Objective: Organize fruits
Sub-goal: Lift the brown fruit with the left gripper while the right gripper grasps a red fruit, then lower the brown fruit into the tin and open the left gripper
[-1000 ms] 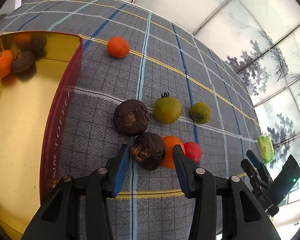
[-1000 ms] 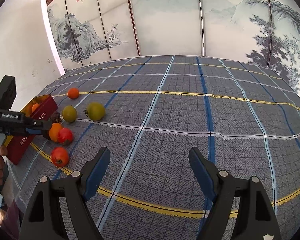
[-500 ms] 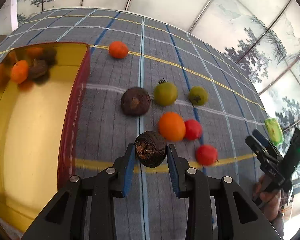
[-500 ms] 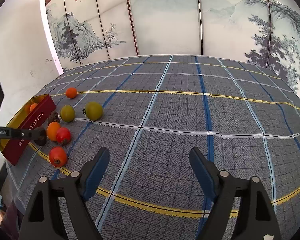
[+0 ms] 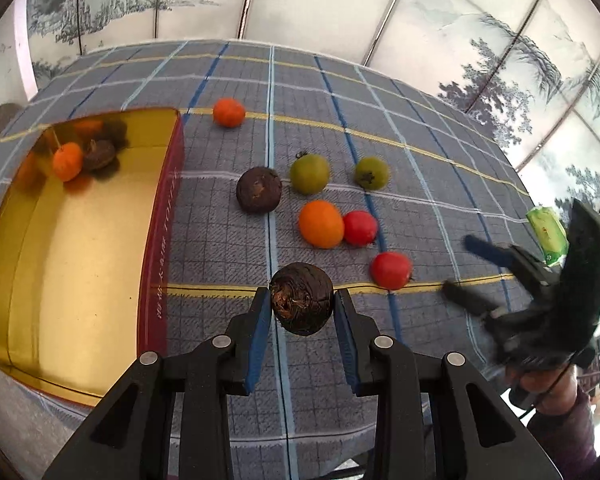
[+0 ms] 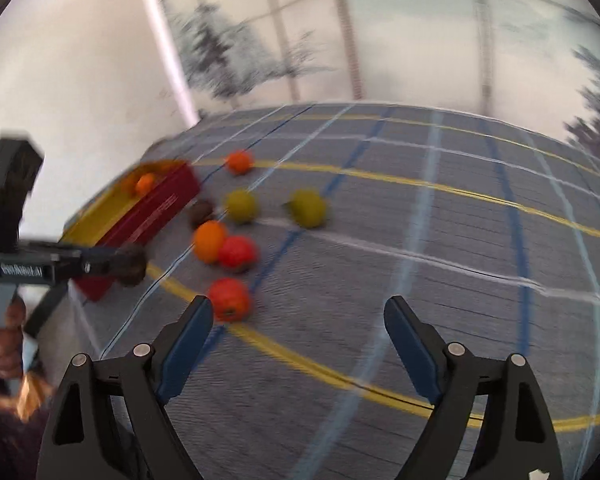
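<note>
The left gripper (image 5: 302,306) tilts steeply down over the plaid tablecloth (image 5: 420,184), its 2 blue pads clamped on a dark brown fruit (image 5: 302,303) held clear of the cloth. At its 9 o'clock lies the gold tin (image 5: 80,248) with a red outer wall, holding 1 small orange fruit (image 5: 67,161) and 1 brown fruit (image 5: 98,155) in the far corner; most of the tin floor is bare.

At 12 o'clock sit another brown fruit (image 5: 259,189), 2 green fruits (image 5: 310,173) (image 5: 372,173), an orange (image 5: 321,223) touching a red fruit (image 5: 360,227), and a lone tangerine (image 5: 229,112) farther off.

The right gripper (image 6: 298,322) points down at a slant with its jaws wide apart and nothing between them; a red tomato (image 6: 229,299) lies just beside its left finger at 11 o'clock. From 12 to 3 o'clock the cloth is open.
</note>
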`<state>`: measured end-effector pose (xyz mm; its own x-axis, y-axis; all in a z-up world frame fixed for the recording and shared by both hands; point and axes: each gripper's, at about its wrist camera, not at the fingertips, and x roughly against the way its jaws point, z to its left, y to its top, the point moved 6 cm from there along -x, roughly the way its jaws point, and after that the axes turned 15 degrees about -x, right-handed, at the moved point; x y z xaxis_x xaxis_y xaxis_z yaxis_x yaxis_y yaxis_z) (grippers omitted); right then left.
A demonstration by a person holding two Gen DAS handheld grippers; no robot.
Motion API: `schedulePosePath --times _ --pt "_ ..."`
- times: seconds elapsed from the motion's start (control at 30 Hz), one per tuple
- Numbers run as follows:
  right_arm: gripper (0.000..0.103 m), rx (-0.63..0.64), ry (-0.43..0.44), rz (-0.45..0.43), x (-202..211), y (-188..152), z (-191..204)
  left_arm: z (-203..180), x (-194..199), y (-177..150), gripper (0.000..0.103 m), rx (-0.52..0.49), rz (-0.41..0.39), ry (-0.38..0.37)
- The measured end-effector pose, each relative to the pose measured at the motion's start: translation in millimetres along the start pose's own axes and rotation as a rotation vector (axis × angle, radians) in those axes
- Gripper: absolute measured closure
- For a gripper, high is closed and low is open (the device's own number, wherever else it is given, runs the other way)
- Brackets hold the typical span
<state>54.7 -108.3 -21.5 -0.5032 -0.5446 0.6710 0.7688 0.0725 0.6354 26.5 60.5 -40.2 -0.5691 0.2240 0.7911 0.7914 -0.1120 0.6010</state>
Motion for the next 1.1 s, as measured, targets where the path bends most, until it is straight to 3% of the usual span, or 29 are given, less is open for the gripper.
schedulePosePath --times 0.23,0.37,0.43,0.5,0.63,0.8,0.97,1.1 --pt "0.019 0.147 -0.005 0.101 -40 -9 44 -7 23 6 0.070 -0.034 -0.044 0.007" --pt "0.043 0.175 -0.024 0.164 -61 -12 49 -5 33 8 0.070 -0.037 -0.063 0.014" --pt "0.050 0.186 -0.032 0.164 -63 -11 49 1 39 9 0.070 -0.031 -0.074 0.022" --pt "0.075 0.185 -0.035 0.158 -62 -11 48 8 44 9 0.070 -0.019 -0.084 0.032" --pt "0.075 0.154 -0.063 0.113 -58 -7 38 38 61 7 0.070 0.019 -0.109 0.085" --pt "0.075 -0.004 -0.147 0.046 -50 16 -8 95 70 -4 0.070 0.072 -0.099 0.201" --pt "0.075 -0.100 -0.166 0.000 -40 27 -33 149 60 -18 0.070 0.098 -0.065 0.319" --pt "0.075 -0.117 -0.175 -0.004 -40 28 -38 177 44 -24 0.070 0.110 -0.024 0.372"
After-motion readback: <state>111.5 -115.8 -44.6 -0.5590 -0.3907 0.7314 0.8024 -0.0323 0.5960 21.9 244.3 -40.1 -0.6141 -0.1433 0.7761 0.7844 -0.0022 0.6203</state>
